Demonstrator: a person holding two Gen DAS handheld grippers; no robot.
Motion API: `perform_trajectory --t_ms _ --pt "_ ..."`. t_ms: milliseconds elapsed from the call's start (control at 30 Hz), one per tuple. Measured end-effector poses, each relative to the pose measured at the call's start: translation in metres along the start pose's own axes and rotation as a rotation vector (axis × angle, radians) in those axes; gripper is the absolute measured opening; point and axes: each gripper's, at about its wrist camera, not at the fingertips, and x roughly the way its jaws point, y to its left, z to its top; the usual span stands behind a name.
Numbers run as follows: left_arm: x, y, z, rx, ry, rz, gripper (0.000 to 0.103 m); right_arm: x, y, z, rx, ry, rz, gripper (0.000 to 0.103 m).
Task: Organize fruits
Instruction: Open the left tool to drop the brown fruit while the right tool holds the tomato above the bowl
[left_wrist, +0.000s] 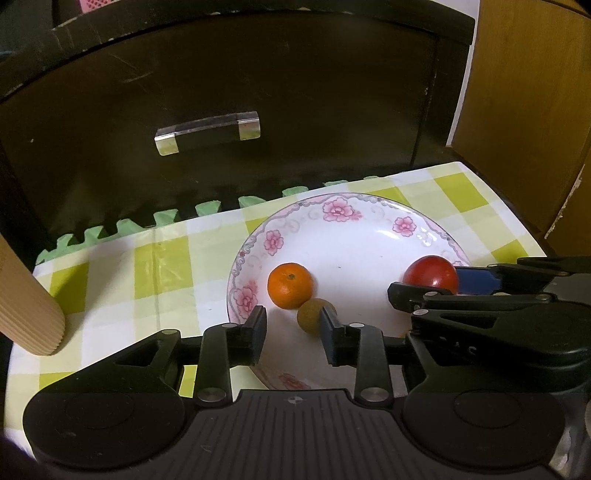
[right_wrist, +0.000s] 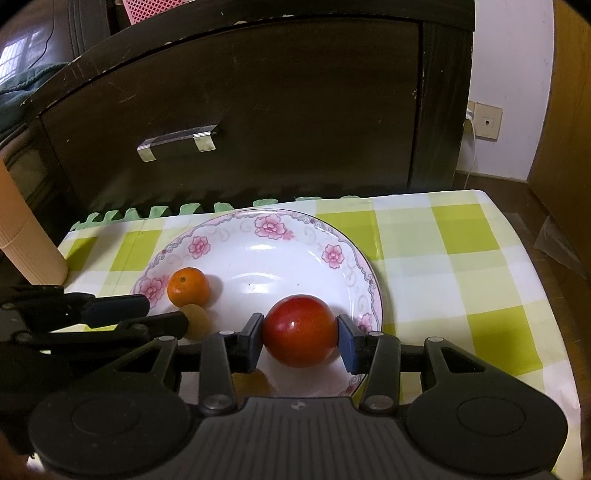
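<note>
Your right gripper clamps the red fruit (apparently seated on the plate) at lower centre; release gently. Left gripper gapes empty.

My left gripper was a matte black plastic claw: a ribbed central plate stamped with a small crosshair mark, flanked by two round disc housings. From that plate, silver rivets pinned black linkage bars to fingers faced with dark blue pads. My right gripper was its twin, with brighter blue padding.
</note>
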Motion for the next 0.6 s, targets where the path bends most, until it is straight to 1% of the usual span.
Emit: perform_trajectory --t_ms 600 --pt "-0.0052 0.0003 -0.0003 0.002 -0.013 0.037 0.051 -0.0014 0.0000 -0.0001 0.015 0.003 -0.009 0.042"
